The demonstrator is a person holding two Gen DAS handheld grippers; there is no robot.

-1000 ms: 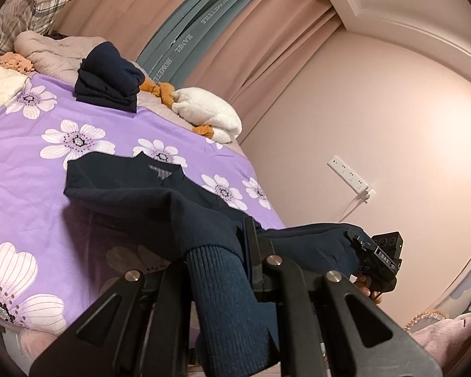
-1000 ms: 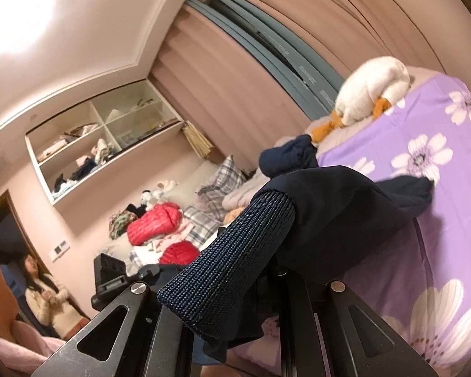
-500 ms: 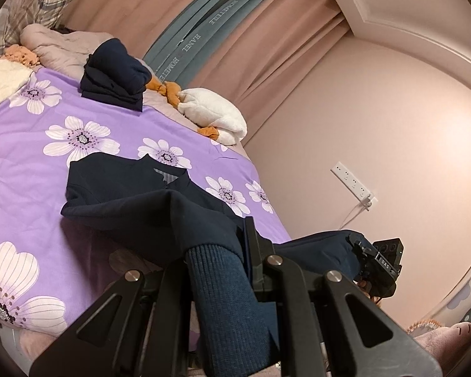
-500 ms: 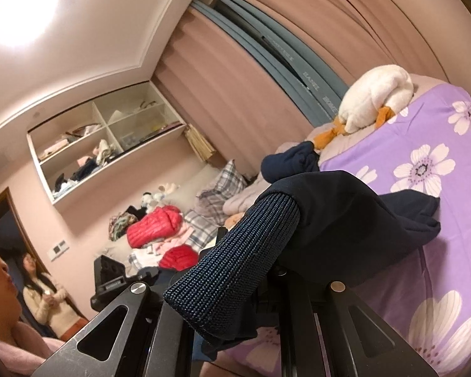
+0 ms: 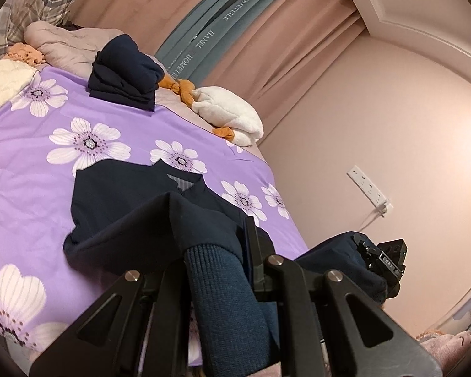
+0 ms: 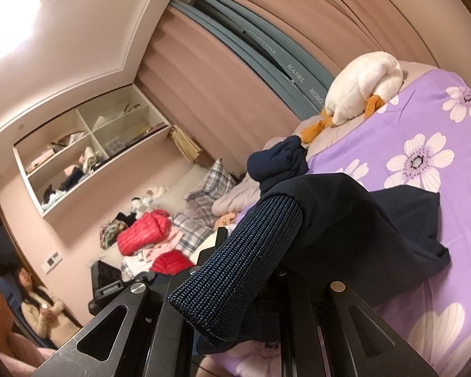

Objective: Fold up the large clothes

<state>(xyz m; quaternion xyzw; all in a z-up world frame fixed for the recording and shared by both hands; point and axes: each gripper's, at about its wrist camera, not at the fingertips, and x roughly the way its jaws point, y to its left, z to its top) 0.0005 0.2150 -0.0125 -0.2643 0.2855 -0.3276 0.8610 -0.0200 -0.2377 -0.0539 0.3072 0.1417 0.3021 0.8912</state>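
At bed edge, both tools clamp navy sweater (image 5: 135, 207) cuffs, sheet (image 5: 31, 163) beyond.

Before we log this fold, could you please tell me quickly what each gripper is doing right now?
Left gripper: shut on the ribbed hem of the navy sweater.
Right gripper: shut on the sweater's ribbed hem too.

Ahead of me runs a bed under a purple sheet (image 5: 116, 119) printed with white flowers. Behind it hang pink curtains (image 6: 210, 88) with a grey-blue strip (image 5: 210, 31) between them. My right-hand wall (image 5: 392, 132) is plain pink and carries a white socket strip (image 5: 369, 187). Off left, open white shelves (image 6: 88, 144) sit recessed high in the wall, and a ceiling light (image 6: 11, 6) glares.
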